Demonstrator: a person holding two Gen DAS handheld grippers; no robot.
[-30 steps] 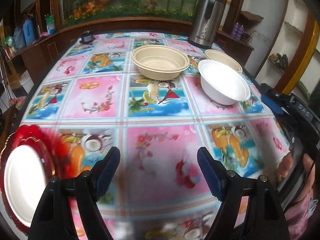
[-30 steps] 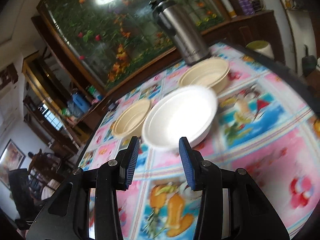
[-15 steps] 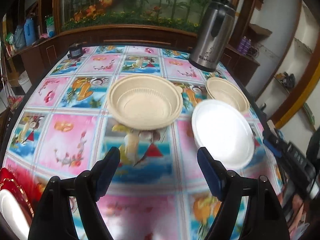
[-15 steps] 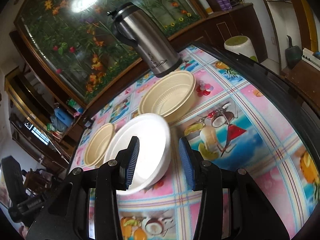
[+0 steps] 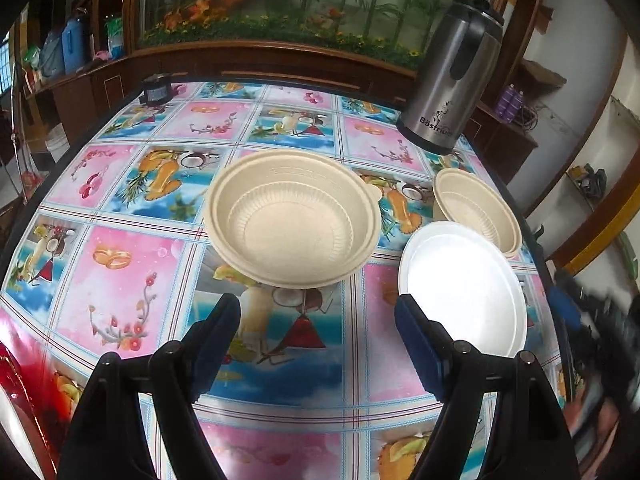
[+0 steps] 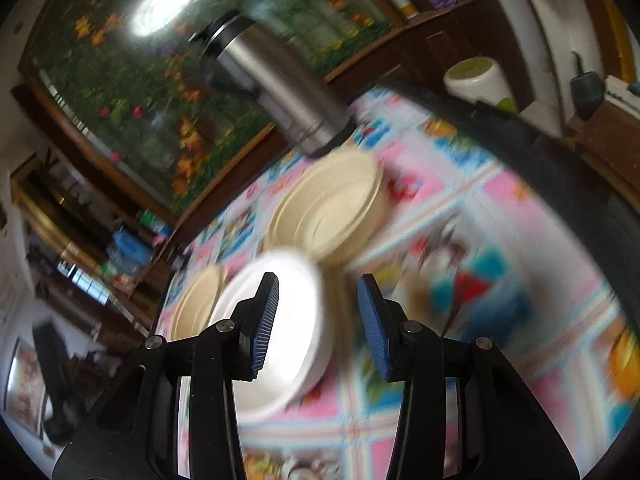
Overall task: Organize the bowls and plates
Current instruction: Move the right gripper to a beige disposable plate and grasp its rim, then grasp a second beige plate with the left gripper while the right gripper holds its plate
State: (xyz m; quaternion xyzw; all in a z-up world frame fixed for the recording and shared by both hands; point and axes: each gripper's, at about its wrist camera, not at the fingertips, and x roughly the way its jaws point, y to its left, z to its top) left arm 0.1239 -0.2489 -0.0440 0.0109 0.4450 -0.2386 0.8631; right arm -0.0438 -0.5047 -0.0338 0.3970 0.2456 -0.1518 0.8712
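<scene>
A large beige bowl [image 5: 292, 218] stands on the patterned table just ahead of my open, empty left gripper [image 5: 318, 332]. A white bowl [image 5: 464, 288] sits to its right, next to my right fingertip, and a smaller beige bowl [image 5: 476, 208] stands behind it. In the blurred right wrist view my right gripper [image 6: 318, 320] is open and empty, with the white bowl's [image 6: 288, 336] near rim between its fingers. The smaller beige bowl [image 6: 332, 216] lies beyond and the large beige bowl [image 6: 198, 302] to the left. A white plate on a red plate [image 5: 12, 412] shows at the left edge.
A steel thermos jug [image 5: 452, 76] stands at the table's back right corner, and it also shows in the right wrist view [image 6: 280, 84]. A small dark object [image 5: 155, 89] sits at the back left. The table edge [image 6: 560, 168] runs close on the right.
My left gripper has moved forward towards the large beige bowl, leaving the red plate behind at the left. My right gripper has closed in on the white bowl's rim and is moving, blurring its view.
</scene>
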